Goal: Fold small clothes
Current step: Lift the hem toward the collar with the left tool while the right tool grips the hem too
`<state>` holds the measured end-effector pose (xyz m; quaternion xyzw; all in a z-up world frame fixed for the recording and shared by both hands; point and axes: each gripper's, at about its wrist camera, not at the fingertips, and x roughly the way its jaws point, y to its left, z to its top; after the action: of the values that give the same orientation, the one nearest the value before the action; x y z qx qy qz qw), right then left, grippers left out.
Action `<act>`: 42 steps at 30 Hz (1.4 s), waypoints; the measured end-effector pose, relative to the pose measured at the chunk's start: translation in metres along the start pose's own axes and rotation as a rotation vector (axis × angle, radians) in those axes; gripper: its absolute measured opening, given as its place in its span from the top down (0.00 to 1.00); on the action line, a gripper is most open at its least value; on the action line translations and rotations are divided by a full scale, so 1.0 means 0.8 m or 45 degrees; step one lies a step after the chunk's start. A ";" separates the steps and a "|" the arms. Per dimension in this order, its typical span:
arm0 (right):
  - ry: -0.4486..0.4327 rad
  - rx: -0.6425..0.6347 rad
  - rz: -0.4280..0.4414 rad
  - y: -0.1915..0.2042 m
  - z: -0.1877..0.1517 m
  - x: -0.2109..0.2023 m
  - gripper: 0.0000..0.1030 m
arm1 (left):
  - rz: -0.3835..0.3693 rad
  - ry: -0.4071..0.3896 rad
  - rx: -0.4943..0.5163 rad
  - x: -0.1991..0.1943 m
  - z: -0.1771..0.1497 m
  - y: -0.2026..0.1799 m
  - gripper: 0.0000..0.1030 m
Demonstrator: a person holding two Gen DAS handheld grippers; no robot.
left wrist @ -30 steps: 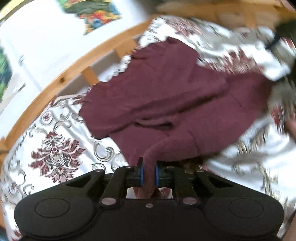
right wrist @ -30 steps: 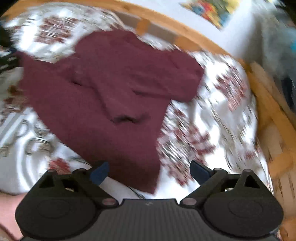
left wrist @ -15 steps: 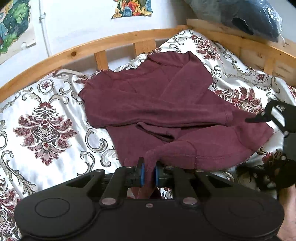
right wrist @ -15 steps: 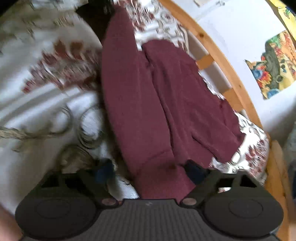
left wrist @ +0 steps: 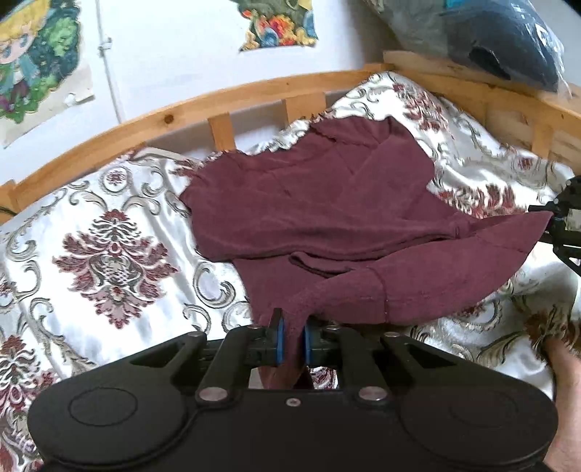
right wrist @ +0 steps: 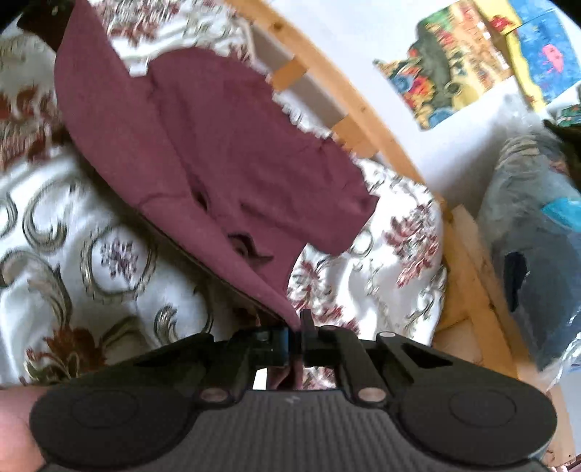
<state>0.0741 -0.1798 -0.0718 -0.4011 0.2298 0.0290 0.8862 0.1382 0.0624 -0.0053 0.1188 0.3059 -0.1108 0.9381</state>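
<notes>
A maroon long-sleeved top point(left wrist: 312, 203) lies on a patterned white bedspread point(left wrist: 109, 254), with its sleeves folded across the body. My left gripper point(left wrist: 292, 337) is shut on the near left corner of its hem and holds it just off the bed. My right gripper point(right wrist: 296, 339) is shut on the other hem corner of the top point(right wrist: 225, 152). The hem is stretched and lifted between both grippers. The right gripper also shows at the right edge of the left wrist view point(left wrist: 561, 225).
A wooden bed rail point(left wrist: 232, 105) curves along the far side and right of the bed. A dark bag in plastic point(left wrist: 501, 40) rests on the right rail. Posters point(left wrist: 279, 21) hang on the white wall behind.
My right gripper has closed on the right hem corner, which it was open around before, and lifted it. My left gripper has kept its hold on the left corner.
</notes>
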 end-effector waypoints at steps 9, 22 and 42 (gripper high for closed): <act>-0.152 0.103 -0.055 -0.053 -0.010 -0.090 0.94 | -0.021 -0.058 -0.146 -0.086 0.011 -0.011 0.90; -0.152 0.149 0.025 -0.060 -0.043 -0.233 0.94 | -0.043 -0.039 -0.131 -0.194 -0.015 -0.040 0.90; -0.236 0.274 -0.161 -0.064 0.070 0.084 0.93 | 0.200 0.028 -0.024 0.108 0.129 0.027 0.89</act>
<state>0.1678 -0.1829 -0.0331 -0.3132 0.1232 -0.0145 0.9416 0.2686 0.0412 0.0269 0.1350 0.3070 -0.0325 0.9415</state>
